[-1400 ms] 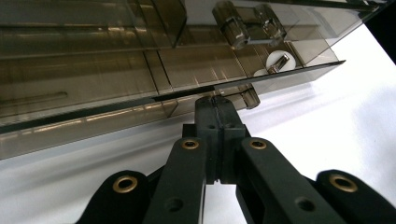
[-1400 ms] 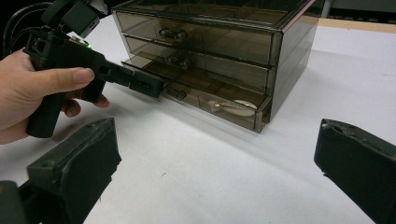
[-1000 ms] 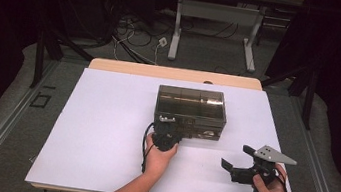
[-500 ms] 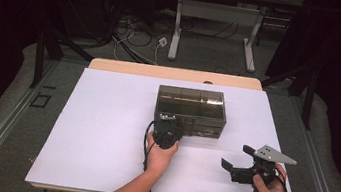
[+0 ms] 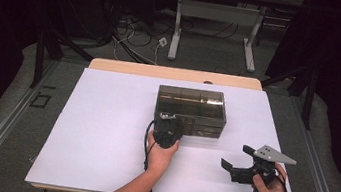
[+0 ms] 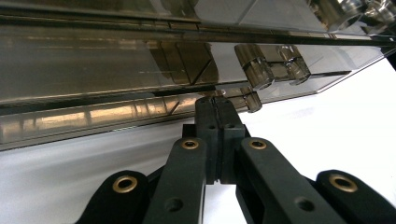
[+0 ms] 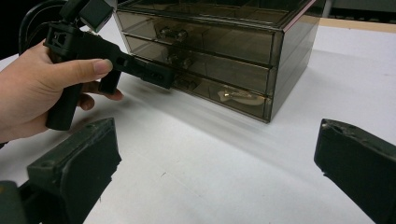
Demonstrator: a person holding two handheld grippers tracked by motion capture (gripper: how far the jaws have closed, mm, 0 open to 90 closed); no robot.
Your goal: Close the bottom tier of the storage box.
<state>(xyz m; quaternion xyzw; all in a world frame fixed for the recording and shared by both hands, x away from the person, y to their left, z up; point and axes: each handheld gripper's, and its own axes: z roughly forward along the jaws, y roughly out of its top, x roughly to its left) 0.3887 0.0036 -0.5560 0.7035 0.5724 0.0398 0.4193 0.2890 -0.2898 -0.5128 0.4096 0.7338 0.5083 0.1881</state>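
Work in hand: opening the lowest drawer of the smoked-plastic drawer box (image 5: 190,110), judged from where the left gripper (image 5: 168,126) sits.

Box position: on the white table sheet (image 5: 103,132), toward 12 o'clock from the person, drawer fronts facing 6 o'clock. Long axis runs 9-to-3 across the table.

Drawers: three stacked, each with a clear knob. Bottom drawer (image 7: 224,95) looks fully in; a small pale item lies inside it, too dim to identify.

Left gripper state: jaws pressed together, no gap between the pads (image 6: 215,122). Tips sit right at the bottom drawer's knob (image 6: 251,100); whether they pinch part of it or merely touch beside it I cannot tell.

Left gripper bearing: box lies dead ahead at 12 o'clock, contact range. Gripper axis points square into the drawer front.

Right gripper (image 5: 237,161) state: jaws spread wide, nothing between them.

Right gripper bearing: box at roughly 10 o'clock, well apart across bare sheet.

Nearer hand: left, clearly.

Key relation: drawer travel is toward 6 o'clock, in line with the left gripper's axis, so a straight pull back should suit, in my judgement.

Risk: light box may slide with the pull; right gripper is free to brace.
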